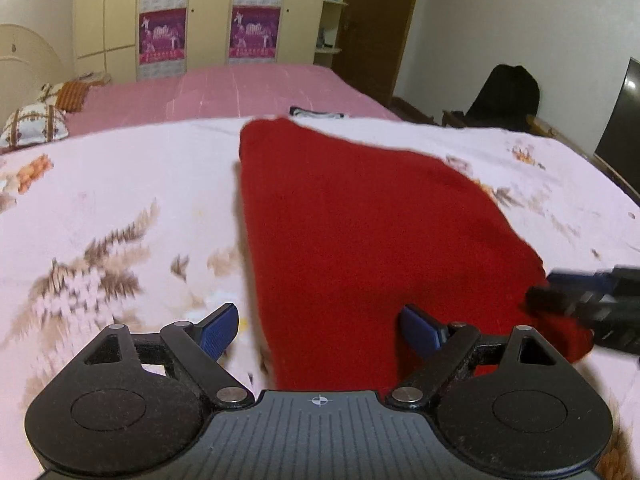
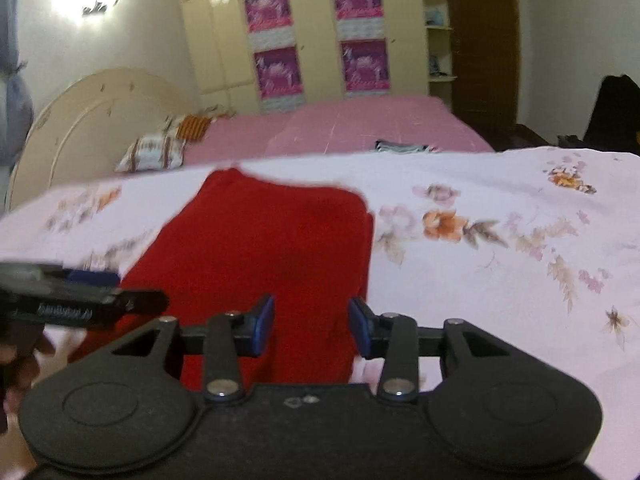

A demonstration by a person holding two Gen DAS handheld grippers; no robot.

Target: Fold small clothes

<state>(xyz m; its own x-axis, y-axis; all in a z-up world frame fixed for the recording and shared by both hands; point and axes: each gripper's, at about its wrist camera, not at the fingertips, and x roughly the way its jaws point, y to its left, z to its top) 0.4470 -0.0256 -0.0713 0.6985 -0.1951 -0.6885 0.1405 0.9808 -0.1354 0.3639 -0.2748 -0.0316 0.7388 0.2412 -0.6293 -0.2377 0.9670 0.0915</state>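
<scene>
A red knitted garment (image 1: 360, 224) lies flat on the pale floral sheet (image 1: 120, 200); it also shows in the right wrist view (image 2: 260, 240). My left gripper (image 1: 320, 332) is open, with its fingers astride the garment's near left edge. My right gripper (image 2: 312, 328) is open over the garment's near right corner. The right gripper shows at the right edge of the left wrist view (image 1: 560, 300), beside the garment's corner. The left gripper shows at the left edge of the right wrist view (image 2: 100, 292).
A pink bed (image 1: 224, 92) lies behind, with patterned pillows (image 1: 34, 126) at the left and a folded dark and white item (image 1: 316, 113) at the sheet's far edge. A wardrobe (image 1: 208, 12), a dark chair (image 1: 504, 96) and a screen (image 1: 620, 128) stand around.
</scene>
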